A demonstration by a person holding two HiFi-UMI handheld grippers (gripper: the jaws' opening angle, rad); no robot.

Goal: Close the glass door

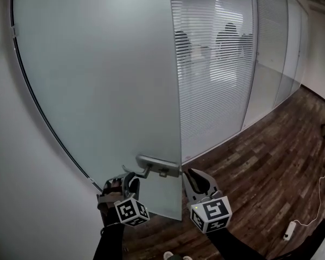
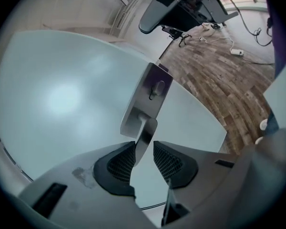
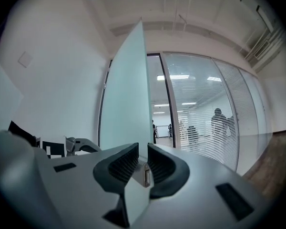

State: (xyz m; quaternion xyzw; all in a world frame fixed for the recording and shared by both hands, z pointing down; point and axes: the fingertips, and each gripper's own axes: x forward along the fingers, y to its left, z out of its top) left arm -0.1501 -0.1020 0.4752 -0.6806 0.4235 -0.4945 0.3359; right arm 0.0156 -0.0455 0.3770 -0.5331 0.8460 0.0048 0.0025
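We see left gripper [image 1: 131,179] lower left: jaws apart, silver metal lever handle [image 1: 158,166] between, unclamped. Right gripper [image 1: 195,176] lower centre: jaws pinch frosted glass door [image 1: 97,80] edge.

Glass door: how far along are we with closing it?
Done: nothing yet; the door stands ajar. In hand: the left gripper, open, straddles the handle; the right gripper grips the door's edge. Left: swing it shut.
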